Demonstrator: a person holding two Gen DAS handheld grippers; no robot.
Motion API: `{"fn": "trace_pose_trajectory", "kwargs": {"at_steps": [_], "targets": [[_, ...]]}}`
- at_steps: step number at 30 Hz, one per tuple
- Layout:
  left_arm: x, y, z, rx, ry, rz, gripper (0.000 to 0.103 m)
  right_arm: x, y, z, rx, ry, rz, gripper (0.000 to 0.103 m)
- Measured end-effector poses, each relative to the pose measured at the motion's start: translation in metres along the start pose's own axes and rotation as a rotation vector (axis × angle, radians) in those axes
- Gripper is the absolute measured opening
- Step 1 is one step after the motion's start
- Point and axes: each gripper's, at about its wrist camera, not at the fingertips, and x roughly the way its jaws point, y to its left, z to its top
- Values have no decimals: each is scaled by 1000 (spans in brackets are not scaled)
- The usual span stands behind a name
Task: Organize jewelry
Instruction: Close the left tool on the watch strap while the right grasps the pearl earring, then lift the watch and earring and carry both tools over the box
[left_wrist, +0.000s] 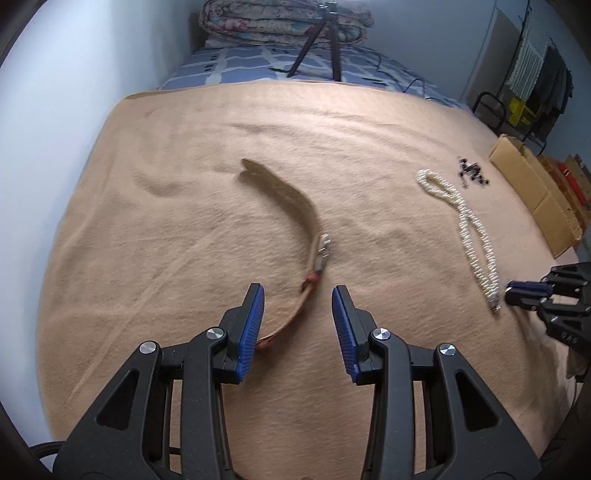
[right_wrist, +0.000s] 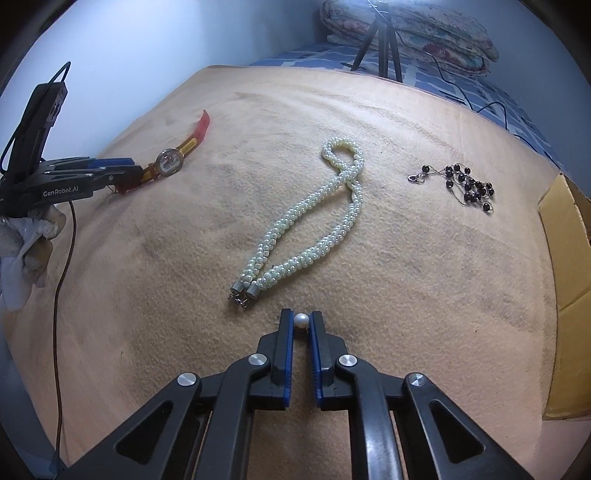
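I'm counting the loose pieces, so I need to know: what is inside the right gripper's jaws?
A single white pearl sits pinched between the tips of the right gripper, just above the tan blanket. Whether it has a stud or post is hidden by the pads.

We see a matt, fuzzy tan blanket (right_wrist: 406, 280), cloth with a rough nap. The pearl necklace (right_wrist: 306, 225) is glossy cream beads with dull metal end caps. A single pearl (right_wrist: 301, 319) is glossy white, pinched between ribbed blue rubbery pads (right_wrist: 288, 354) on the matt black plastic right gripper (right_wrist: 301, 325), which has shiny metal pivots. The watch (right_wrist: 173, 158) has a matt red and yellow strap and a shiny metal-rimmed face. The black bead chain (right_wrist: 461, 184) is glossy on thin metal wire. The box (right_wrist: 569, 258) is matt brown cardboard.
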Motion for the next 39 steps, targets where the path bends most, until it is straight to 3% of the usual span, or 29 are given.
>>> {"fn": "trace_pose_trajectory", "kwargs": {"at_steps": [8, 9, 11, 22, 39], "targets": [[24, -21, 18, 16, 28, 39, 37, -5, 0, -1, -5, -7, -2, 6], [26, -20, 18, 12, 29, 43, 34, -5, 0, -1, -4, -8, -1, 6], [29, -19, 19, -3, 34, 62, 14, -6, 0, -1, -6, -9, 0, 6], [14, -24, 16, -3, -3, 55, 9, -17, -3, -5, -8, -29, 12, 6], [-31, -64, 17, 38, -80, 2, 9, -62, -19, -15, 12, -90, 16, 6]]}}
